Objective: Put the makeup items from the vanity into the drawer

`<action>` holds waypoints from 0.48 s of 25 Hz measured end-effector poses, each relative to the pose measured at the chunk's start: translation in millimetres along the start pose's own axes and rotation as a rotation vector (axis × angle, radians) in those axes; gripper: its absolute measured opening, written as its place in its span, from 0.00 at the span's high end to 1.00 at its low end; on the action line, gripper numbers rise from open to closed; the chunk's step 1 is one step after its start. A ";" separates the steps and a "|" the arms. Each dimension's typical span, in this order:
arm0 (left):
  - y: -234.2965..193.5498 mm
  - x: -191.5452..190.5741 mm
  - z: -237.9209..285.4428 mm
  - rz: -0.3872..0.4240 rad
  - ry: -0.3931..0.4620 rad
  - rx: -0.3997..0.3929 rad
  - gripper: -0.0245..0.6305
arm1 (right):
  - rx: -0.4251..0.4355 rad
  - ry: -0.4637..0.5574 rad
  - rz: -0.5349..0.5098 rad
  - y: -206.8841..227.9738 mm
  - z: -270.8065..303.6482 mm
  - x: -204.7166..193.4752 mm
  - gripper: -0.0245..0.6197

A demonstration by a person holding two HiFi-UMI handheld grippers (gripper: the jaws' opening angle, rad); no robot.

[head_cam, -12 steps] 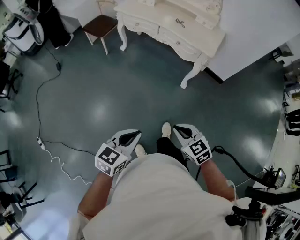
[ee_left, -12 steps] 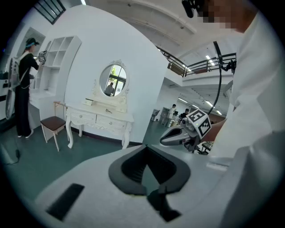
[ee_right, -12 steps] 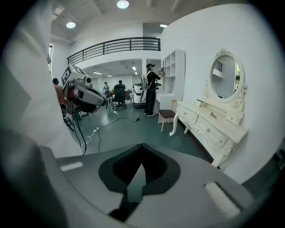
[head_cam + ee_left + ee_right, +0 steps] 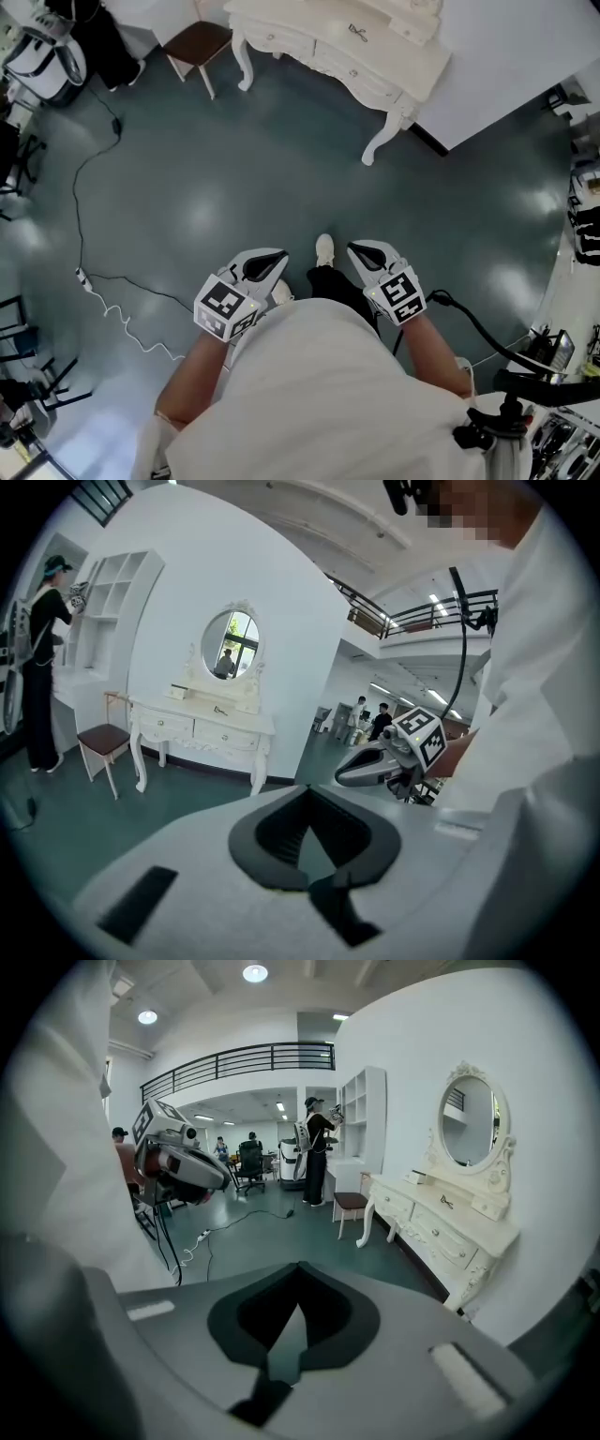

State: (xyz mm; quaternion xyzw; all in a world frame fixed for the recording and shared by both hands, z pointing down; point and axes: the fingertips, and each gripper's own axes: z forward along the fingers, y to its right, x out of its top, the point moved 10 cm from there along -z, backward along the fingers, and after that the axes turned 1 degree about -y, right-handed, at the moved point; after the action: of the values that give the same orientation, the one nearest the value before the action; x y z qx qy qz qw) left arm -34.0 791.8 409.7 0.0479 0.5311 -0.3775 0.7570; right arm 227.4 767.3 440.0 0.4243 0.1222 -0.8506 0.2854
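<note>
- The left claw (image 4: 277,258) and right claw (image 4: 355,249) are hanging pinched together, empty, at lower centre.
- The white desk (image 4: 328,58) is standing well apart at upper centre, carrying a small dark item (image 4: 359,31).

**Glossy floor, painted wood, matt plastic**
Ahead of both hand-held grippers the dark teal floor (image 4: 244,159) is smooth and glossy, throwing back soft patches of ceiling light. Beyond it the vanity (image 4: 347,64) looks like carved wood under cream paint with a low sheen, and its oval mirror (image 4: 469,1119) is bright glass. Off to its left, the chair seat (image 4: 199,45) is brown and smooth. The left hand-held gripper (image 4: 278,259) and right hand-held gripper (image 4: 354,251) have smooth, matt, pale grey plastic shells with a darker matt lining inside the jaws. Behind them, the person's white top (image 4: 319,394) is soft matt cloth.
</note>
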 end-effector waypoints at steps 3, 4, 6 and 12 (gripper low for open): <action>-3.1 11.7 15.9 0.000 -0.003 0.010 0.96 | 0.001 0.008 0.005 21.2 -0.6 -0.3 0.96; -4.7 16.7 22.5 -0.001 -0.005 0.013 0.96 | 0.003 0.010 0.010 30.5 -0.8 0.4 0.96; -9.5 29.3 37.4 -0.002 -0.009 0.020 0.96 | 0.006 0.023 0.019 52.1 -0.7 3.6 0.96; -33.3 83.7 101.7 0.013 -0.023 0.068 0.96 | 0.002 0.063 0.011 143.2 2.2 18.4 0.93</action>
State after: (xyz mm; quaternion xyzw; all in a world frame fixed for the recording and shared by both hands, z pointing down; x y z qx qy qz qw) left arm 36.0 676.3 394.2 0.0726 0.5091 -0.3909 0.7634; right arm 301.6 643.7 431.6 0.4519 0.1278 -0.8353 0.2858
